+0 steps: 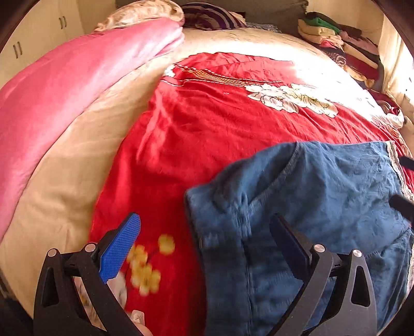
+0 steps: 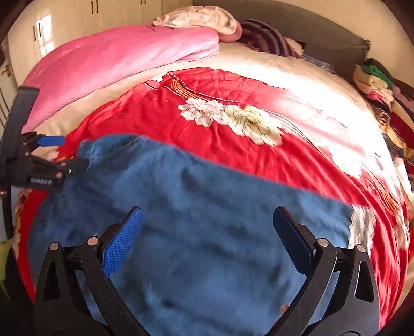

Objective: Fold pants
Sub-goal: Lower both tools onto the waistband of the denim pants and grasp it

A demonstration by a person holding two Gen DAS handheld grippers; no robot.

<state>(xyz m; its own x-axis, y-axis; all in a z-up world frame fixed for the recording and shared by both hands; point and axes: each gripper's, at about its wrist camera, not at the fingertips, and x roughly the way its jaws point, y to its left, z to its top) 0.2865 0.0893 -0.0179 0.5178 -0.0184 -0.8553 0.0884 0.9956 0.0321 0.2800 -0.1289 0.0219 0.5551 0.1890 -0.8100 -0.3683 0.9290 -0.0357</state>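
Note:
Blue denim pants [image 1: 310, 206] lie on a red floral bedspread [image 1: 207, 124], with a seam and a lace-trimmed hem at the right. My left gripper [image 1: 204, 232] is open and straddles the pants' left edge: its blue-padded finger over the bedspread, its dark finger over the denim. In the right wrist view the pants [image 2: 207, 206] spread across the lower frame. My right gripper [image 2: 207, 224] is open above the denim, holding nothing. The left gripper [image 2: 64, 152] shows there at the pants' far left corner.
A pink quilt [image 1: 77, 85] lies along the left side of the bed. Pillows [image 1: 212, 15] sit at the head. A pile of folded clothes [image 1: 341, 44] is at the far right. White wardrobe doors [image 2: 64, 20] stand behind.

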